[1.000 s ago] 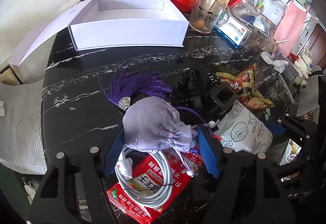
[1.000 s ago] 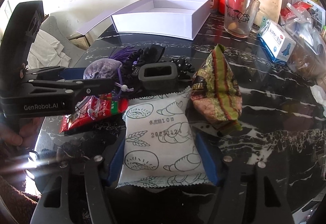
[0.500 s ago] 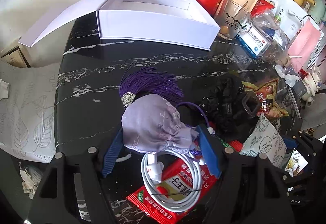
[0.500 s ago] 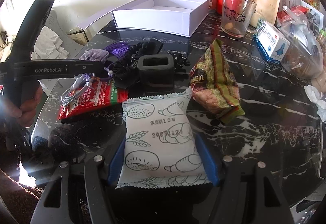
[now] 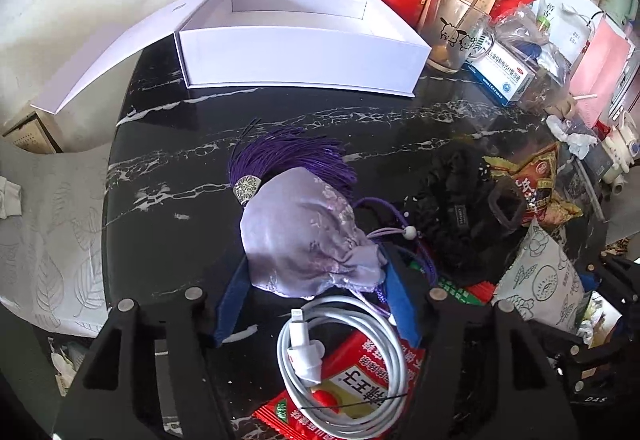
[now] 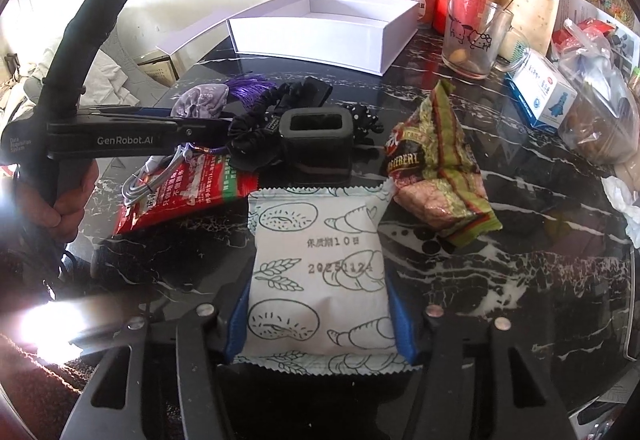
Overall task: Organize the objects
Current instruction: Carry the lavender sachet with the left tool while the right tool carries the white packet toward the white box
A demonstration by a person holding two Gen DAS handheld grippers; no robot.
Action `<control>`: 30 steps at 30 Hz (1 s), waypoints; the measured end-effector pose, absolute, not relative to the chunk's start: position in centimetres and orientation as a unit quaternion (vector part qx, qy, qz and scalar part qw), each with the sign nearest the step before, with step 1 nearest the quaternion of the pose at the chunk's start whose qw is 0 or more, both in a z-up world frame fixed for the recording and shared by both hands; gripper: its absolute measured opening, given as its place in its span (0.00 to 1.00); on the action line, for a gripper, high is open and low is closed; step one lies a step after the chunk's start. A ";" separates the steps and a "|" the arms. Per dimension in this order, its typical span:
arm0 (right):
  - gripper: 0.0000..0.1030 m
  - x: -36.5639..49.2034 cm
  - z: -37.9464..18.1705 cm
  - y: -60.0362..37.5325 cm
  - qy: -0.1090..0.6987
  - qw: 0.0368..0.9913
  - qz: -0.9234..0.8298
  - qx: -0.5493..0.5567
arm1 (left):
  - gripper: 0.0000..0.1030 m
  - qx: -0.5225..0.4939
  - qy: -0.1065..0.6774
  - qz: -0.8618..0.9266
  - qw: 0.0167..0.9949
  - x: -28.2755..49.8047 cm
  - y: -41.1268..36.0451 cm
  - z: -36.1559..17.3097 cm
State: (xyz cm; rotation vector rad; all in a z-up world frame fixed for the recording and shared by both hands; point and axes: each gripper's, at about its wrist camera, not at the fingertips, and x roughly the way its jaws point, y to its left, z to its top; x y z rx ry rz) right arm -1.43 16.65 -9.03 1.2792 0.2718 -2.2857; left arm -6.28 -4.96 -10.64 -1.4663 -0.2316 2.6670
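In front of the open white box (image 5: 300, 56), my left gripper (image 5: 316, 276) has just been closing its 2 blue pads onto the lilac pouch (image 5: 304, 236), while my right gripper (image 6: 320, 316), also closing, pinches the white pastry packet (image 6: 320, 272) lying on the black marble table (image 6: 520, 240).

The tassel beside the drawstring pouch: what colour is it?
Deep purple tassel, clearest in the left wrist view.

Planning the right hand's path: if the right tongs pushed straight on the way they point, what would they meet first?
The white pastry packet already sits between the right tongs, which have just been closing. Beyond it, probably the black rectangular ring; depth is uncertain.
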 end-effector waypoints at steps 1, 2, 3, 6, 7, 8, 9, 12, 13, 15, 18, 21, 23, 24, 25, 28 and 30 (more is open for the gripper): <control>0.55 -1.4 -8.9 16.7 0.097 0.254 -0.839 0.470 | 0.58 -0.481 -0.088 0.871 0.049 -6.3 -5.2 -10.5; 0.55 -1.4 -8.8 16.8 0.092 0.259 -0.839 0.469 | 0.58 -0.481 -0.092 0.871 0.049 -6.2 -5.3 -10.4; 0.55 -1.3 -8.6 16.9 0.090 0.263 -0.840 0.466 | 0.58 -0.478 -0.090 0.872 0.047 -6.2 -5.3 -10.2; 0.55 -0.9 -7.7 17.1 0.087 0.276 -0.844 0.451 | 0.58 -0.473 -0.085 0.875 0.049 -5.9 -5.1 -9.5; 0.55 -0.8 -7.5 17.1 0.086 0.279 -0.846 0.447 | 0.58 -0.472 -0.084 0.876 0.050 -5.7 -4.9 -9.2; 0.55 -0.7 -7.3 17.1 0.087 0.281 -0.846 0.444 | 0.58 -0.470 -0.084 0.877 0.051 -5.6 -4.8 -8.9; 0.55 -0.5 -7.0 17.1 0.089 0.282 -0.848 0.441 | 0.58 -0.468 -0.082 0.878 0.052 -5.5 -4.7 -8.6; 0.55 -0.3 -6.4 17.2 0.094 0.284 -0.851 0.431 | 0.58 -0.463 -0.076 0.882 0.051 -5.1 -4.3 -7.6; 0.55 -0.3 -6.2 17.3 0.094 0.285 -0.852 0.429 | 0.58 -0.463 -0.074 0.882 0.051 -5.0 -4.1 -7.3; 0.55 -0.4 -5.7 17.5 0.091 0.287 -0.855 0.423 | 0.58 -0.461 -0.072 0.883 0.054 -4.8 -3.8 -6.5; 0.55 -0.5 -4.9 17.9 0.093 0.290 -0.859 0.413 | 0.58 -0.452 -0.063 0.888 0.054 -4.3 -3.2 -5.1; 0.55 -0.7 -4.0 18.1 0.099 0.291 -0.863 0.400 | 0.58 -0.444 -0.056 0.893 0.053 -3.9 -2.7 -3.7; 0.55 -0.9 -3.5 18.1 0.101 0.293 -0.866 0.393 | 0.58 -0.441 -0.052 0.894 0.053 -3.7 -2.3 -2.9; 0.55 -1.0 -3.2 18.2 0.103 0.294 -0.867 0.389 | 0.58 -0.441 -0.048 0.895 0.054 -3.7 -2.1 -2.6; 0.55 -1.1 -3.0 18.2 0.106 0.294 -0.868 0.385 | 0.58 -0.441 -0.043 0.895 0.054 -3.7 -1.9 -2.3; 0.55 -1.5 -2.6 18.2 0.104 0.299 -0.870 0.377 | 0.58 -0.439 -0.036 0.897 0.047 -3.7 -1.7 -1.4; 0.55 -1.8 -2.3 18.3 0.102 0.301 -0.871 0.374 | 0.58 -0.440 -0.037 0.896 0.046 -3.8 -1.7 -0.9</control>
